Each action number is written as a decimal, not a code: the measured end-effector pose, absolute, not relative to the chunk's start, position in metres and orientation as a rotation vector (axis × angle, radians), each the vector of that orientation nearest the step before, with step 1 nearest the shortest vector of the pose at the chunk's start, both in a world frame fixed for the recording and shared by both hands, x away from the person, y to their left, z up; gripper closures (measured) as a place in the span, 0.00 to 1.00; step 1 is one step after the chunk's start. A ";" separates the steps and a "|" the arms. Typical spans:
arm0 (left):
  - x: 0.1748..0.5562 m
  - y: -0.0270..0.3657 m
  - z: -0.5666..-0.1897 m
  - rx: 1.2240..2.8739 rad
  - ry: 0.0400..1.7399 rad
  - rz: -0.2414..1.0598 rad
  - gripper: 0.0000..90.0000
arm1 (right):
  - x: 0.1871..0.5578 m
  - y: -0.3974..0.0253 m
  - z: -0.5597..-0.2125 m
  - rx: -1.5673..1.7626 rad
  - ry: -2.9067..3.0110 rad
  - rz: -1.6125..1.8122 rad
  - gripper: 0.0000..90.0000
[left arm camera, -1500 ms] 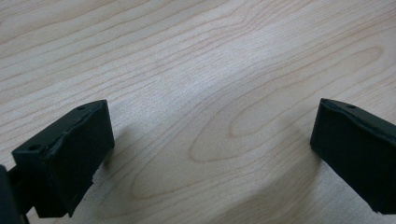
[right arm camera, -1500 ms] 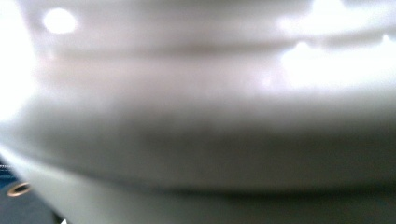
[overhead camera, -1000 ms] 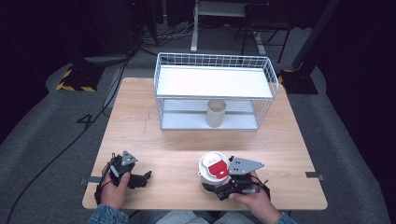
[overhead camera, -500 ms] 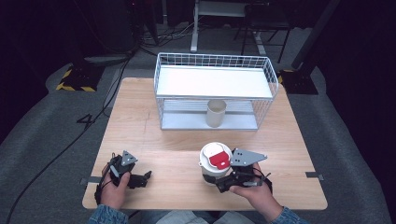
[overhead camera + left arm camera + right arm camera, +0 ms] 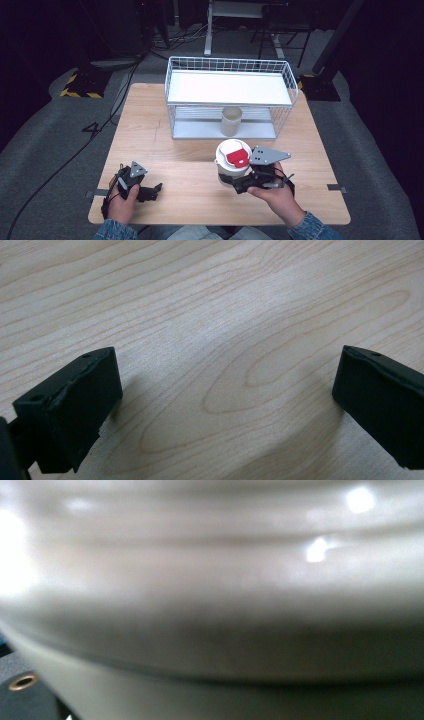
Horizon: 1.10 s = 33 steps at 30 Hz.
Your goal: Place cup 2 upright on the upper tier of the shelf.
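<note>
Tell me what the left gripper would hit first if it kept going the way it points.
Probably the wooden table: the left gripper, jaws open, looks down at bare wood just ahead, though its exact tilt is hard to judge.

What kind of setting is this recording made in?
Most likely a lab or studio recording bay, not a home: a lone wooden table stands on grey carpet with dark surroundings, yellow-black hazard tape marks the floor, and cables trail past equipment stands behind the white wire rack.

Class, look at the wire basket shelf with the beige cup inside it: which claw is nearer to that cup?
Right. The right claw holds a white jar just in front of the beige cup; the left claw rests open near the table's front-left edge, farther away.
</note>
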<state>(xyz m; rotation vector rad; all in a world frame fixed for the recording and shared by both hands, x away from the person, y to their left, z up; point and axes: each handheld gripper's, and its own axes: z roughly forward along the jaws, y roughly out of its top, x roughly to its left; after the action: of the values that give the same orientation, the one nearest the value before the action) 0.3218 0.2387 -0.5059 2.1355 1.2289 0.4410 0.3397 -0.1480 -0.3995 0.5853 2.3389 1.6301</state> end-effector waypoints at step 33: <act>0.322 0.239 -0.506 2.135 1.229 0.442 0.00 | 0.396 -0.154 -0.329 0.655 2.250 1.566 0.10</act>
<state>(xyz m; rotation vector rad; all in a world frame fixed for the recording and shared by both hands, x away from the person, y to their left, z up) 0.3217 0.2387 -0.5060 2.1354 1.2286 0.4419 0.3964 -0.1536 -0.3292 0.6548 2.2504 1.5658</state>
